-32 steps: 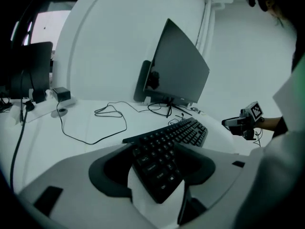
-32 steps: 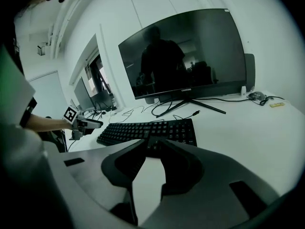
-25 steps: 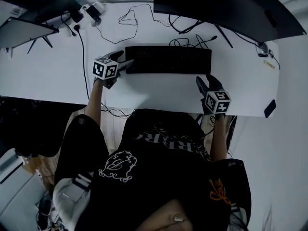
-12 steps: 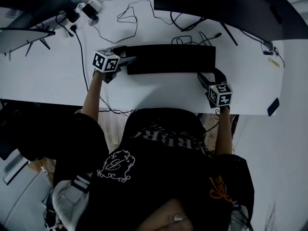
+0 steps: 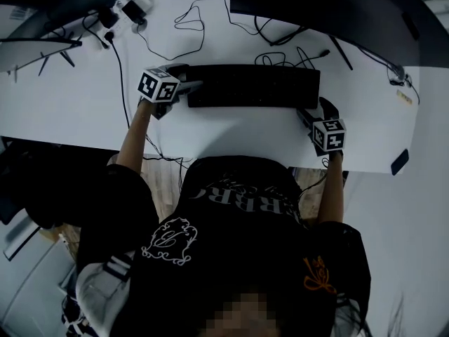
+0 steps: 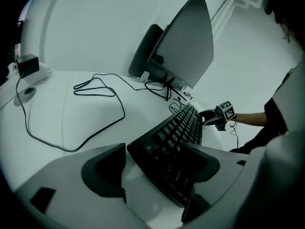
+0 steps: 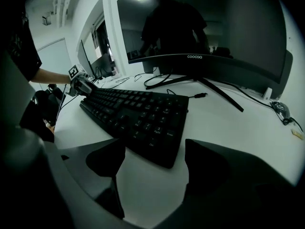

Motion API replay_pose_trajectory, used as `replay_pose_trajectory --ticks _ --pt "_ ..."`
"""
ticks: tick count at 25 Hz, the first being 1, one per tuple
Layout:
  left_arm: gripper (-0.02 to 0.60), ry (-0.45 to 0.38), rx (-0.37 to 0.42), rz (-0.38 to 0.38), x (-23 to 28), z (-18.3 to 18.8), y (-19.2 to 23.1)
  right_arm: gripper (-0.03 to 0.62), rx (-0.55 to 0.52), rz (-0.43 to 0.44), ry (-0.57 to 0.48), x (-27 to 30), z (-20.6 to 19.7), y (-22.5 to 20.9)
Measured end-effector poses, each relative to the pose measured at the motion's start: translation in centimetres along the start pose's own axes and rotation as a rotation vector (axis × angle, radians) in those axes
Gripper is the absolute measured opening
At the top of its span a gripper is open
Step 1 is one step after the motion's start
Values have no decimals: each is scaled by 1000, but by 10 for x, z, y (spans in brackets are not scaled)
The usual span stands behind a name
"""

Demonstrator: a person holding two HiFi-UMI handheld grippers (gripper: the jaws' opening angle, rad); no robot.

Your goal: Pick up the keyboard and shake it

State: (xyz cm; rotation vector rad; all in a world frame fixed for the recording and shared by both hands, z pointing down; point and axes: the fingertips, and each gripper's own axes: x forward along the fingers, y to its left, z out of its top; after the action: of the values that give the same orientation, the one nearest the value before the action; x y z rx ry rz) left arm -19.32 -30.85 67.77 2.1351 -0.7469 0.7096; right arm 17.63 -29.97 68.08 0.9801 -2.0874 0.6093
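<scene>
R gripper [image 5: 317, 111] had shifted from near the worktop's [image 5: 70, 104] front edge to the keyboard's [image 5: 252, 86] right end. Its jaws had just been opening wide and held nothing, w/ that end at their mouth. L gripper [image 5: 184, 78] straddled the left end, close on it; real pinch unclear. One gripper per end, prob. for a level lift. Keyboard lay flat, keys up, long axis left-right before the monitor [image 5: 337, 9].

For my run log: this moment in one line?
left gripper: shut on keyboard end | right gripper: just been opening, corner between jaws, ungripped
</scene>
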Motion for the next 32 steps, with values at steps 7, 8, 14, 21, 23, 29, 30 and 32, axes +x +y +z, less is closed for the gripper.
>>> replay_pose_trajectory --ticks 7,8,14,21,23,29,30,32 --pt "353 -39 -91 54 1 3 2 388 18 12 -22 6 -1 5" --pt "353 -44 -117 46 1 4 1 388 18 11 -21 6 0 5" --pt "330 -82 -169 -25 2 2 -17 387 25 -2 18 -2 -13 -3" --pt "253 -171 -179 -10 3 7 -28 364 285 -14 -95 -15 -16 -19" --pt "245 -204 -169 7 2 12 -30 364 298 -39 -114 -18 -17 -22" --pt "245 -261 -109 65 -8 30 -40 362 284 -58 -126 -25 -14 -23" --pt "245 -277 -102 74 -11 34 -42 362 287 -62 -133 -26 -13 -24" --pt "245 -324 -95 90 -18 43 -47 362 298 -58 -150 -31 -11 -23"
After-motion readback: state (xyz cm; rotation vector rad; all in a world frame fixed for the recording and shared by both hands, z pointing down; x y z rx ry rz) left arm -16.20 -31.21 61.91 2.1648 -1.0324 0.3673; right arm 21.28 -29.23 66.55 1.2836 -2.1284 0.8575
